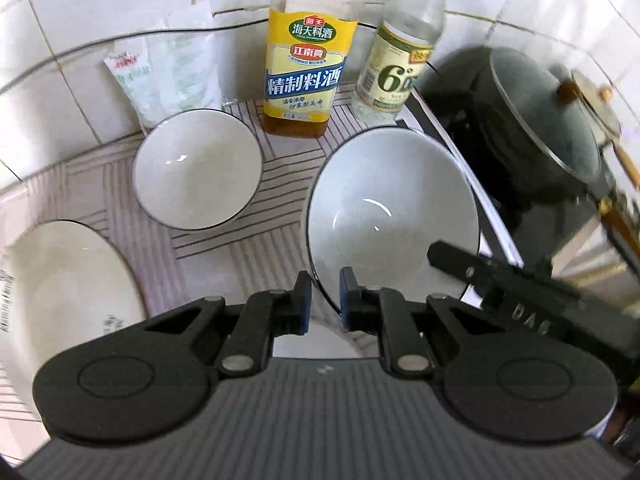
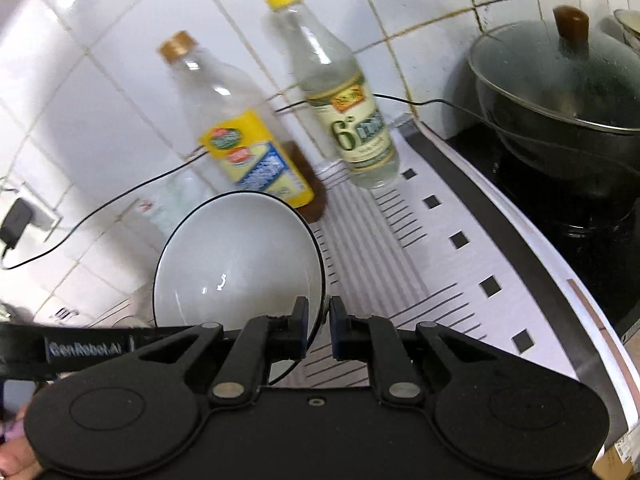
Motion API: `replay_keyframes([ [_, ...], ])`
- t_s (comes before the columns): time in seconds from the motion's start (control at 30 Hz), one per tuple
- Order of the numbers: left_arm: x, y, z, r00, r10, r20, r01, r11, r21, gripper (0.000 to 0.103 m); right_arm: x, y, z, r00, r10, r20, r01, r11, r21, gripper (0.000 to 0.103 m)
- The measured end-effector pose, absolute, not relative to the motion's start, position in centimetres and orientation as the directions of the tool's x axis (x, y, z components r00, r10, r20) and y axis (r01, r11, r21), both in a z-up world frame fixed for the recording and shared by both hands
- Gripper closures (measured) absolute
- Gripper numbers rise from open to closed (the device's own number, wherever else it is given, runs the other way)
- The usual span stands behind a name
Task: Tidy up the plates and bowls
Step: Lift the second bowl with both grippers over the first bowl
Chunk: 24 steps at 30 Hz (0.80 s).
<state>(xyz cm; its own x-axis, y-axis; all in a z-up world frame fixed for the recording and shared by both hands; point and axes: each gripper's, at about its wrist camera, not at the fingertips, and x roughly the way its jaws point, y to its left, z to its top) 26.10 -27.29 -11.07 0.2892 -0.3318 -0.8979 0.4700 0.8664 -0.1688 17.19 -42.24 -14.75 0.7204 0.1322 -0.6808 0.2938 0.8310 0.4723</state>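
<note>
Bowls and plate, white glazed ceramic with thin dark rims, three pieces on a striped pale surface [image 1: 208, 240] against a tiled wall.

Item one: large white bowl [image 1: 394, 216], tilted, at the right beside the black stove edge. The right gripper [image 2: 319, 330] is clenched on its rim, one finger inside and one outside; the left gripper [image 1: 325, 300] straddles the near rim of the same bowl with a narrow gap, though actual contact cannot be told.

Item two: small white bowl [image 1: 198, 168], upright, far left of centre, apart from the large one.

Item three: white oval plate [image 1: 68, 292], near left, flat.

Background stock: yellow-labelled cooking wine bottle [image 1: 306, 68], clear vinegar bottle [image 1: 396, 56], white sachets [image 1: 160, 72], lidded dark wok [image 1: 532, 128].

Step in hand, judged: gathering the large bowl for stacking. Next move likely calls for carrying it level leftward, clear of the bottles, toward the other crockery.
</note>
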Motion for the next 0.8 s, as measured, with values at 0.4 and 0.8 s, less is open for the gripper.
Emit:
replay_keyframes([
  [0.4,22.4,-20.3,-8.7,0.263,-0.333,-0.905,0.39,0.895,-0.216,0.091,14.1,-36.1,-11.1,0.696,0.165,-0.699,0.229,0.872,0.434,0.089],
  [0.8,21.1,-17.9,-10.1,0.18,-0.325,-0.929,0.384,0.892,-0.238,0.09,12.7,-33.6,-11.5,0.664,0.165,-0.729,0.23,0.883,0.409,0.088],
])
